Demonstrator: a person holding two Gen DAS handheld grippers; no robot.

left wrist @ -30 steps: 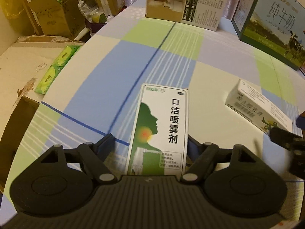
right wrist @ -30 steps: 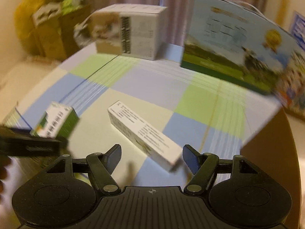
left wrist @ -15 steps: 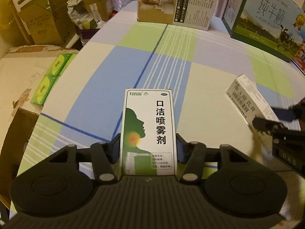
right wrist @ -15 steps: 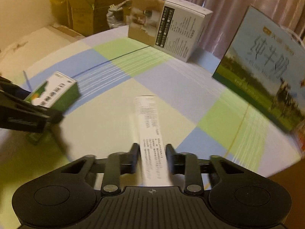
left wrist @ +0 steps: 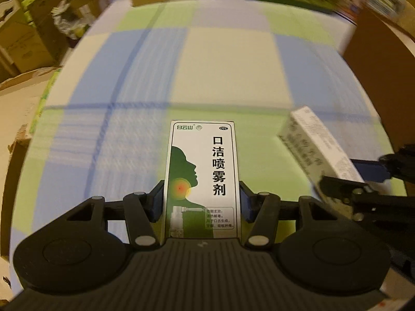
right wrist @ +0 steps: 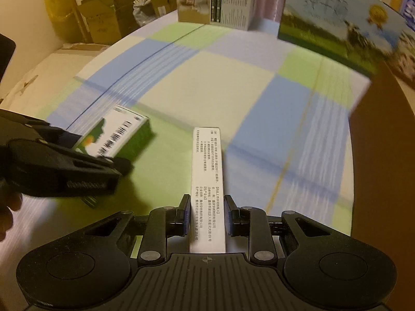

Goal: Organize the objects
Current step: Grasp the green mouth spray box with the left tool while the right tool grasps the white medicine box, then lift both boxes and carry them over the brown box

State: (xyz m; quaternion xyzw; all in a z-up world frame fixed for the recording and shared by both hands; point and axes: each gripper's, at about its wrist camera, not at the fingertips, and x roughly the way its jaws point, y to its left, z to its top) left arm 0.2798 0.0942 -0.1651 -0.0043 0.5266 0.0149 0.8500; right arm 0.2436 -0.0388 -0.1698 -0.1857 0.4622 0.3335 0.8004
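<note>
L tool (left wrist: 202, 202) grips spray box (left wrist: 202, 171) (R: carton (right wrist: 207, 181)).

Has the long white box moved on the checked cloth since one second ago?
Yes. The long white box lay slantwise on the checked cloth; now the right gripper grips it lengthwise.

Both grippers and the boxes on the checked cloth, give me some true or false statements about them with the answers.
1. The left gripper is shut on the green and white spray box. True.
2. The right gripper is open with nothing in it. False: it is shut on the long white box.
3. Both held boxes lie flat on the checked cloth. False: both look lifted off it.
4. A milk carton stands at the far side of the cloth. True.
</note>
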